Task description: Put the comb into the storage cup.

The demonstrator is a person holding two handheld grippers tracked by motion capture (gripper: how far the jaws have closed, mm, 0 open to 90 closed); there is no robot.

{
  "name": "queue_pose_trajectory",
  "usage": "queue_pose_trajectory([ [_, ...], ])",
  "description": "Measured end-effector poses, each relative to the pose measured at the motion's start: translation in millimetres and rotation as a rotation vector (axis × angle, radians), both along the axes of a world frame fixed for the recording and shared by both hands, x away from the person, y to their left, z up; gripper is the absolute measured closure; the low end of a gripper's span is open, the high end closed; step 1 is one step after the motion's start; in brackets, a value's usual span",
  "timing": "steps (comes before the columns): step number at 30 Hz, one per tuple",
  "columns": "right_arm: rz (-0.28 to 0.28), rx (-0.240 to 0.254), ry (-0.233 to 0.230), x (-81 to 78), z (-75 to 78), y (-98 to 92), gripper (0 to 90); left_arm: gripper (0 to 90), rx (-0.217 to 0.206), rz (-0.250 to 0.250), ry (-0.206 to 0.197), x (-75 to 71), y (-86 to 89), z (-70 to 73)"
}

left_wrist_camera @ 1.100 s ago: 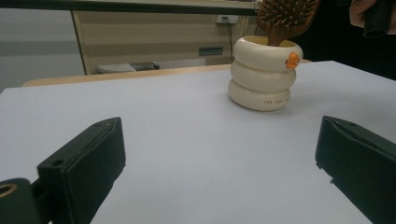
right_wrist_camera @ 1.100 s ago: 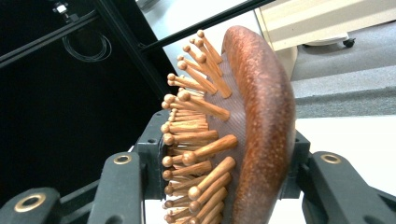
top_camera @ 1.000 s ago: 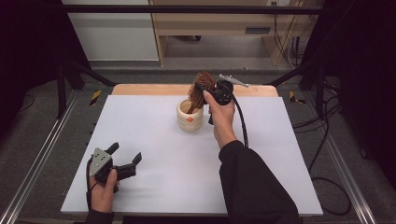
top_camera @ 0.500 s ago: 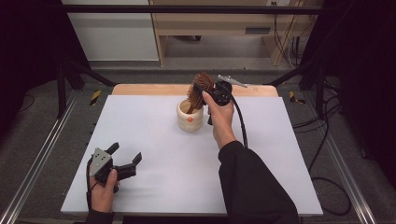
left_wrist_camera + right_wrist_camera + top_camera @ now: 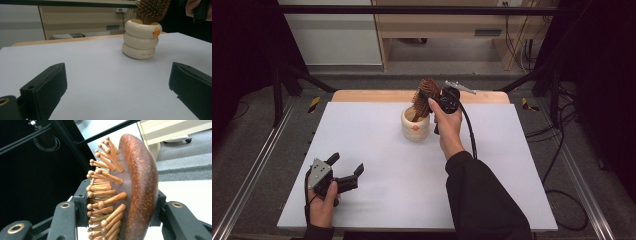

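The right gripper [image 5: 433, 101] has its fingers clamped on the head of a brush [image 5: 135, 190], whose lower end stands in a cream pot [image 5: 415, 125] mid-table. The left gripper [image 5: 346, 171] rests near the table's [image 5: 377, 175] front left, fingers apart.

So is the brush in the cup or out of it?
Partly in. The hairbrush stands with its lower end inside the cream cup, bristle head sticking out, and the right gripper is shut on the head.
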State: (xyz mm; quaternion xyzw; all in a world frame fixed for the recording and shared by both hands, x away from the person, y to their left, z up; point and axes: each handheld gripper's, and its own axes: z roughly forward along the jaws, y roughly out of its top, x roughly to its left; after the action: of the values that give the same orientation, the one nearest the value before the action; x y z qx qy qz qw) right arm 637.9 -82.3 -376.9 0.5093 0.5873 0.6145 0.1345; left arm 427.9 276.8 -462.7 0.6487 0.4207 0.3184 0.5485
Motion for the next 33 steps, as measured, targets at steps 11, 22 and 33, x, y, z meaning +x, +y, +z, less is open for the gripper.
queue_pose_trajectory([
  [11, 0.001, 0.003, 0.003, 0.2, -0.7, 0.2, 49.4, 1.6, 0.0, -0.001, 0.0, 0.0, 0.2, 0.0],
  [22, -0.001, 0.004, 0.004, 0.0, -1.7, -1.1, 49.3, 1.6, 0.002, 0.002, -0.001, -0.1, 0.1, 0.1],
  [33, -0.005, 0.018, 0.009, 0.3, -3.6, -3.8, 49.2, 1.6, 0.003, -0.002, 0.0, 0.0, -0.9, -0.1],
])
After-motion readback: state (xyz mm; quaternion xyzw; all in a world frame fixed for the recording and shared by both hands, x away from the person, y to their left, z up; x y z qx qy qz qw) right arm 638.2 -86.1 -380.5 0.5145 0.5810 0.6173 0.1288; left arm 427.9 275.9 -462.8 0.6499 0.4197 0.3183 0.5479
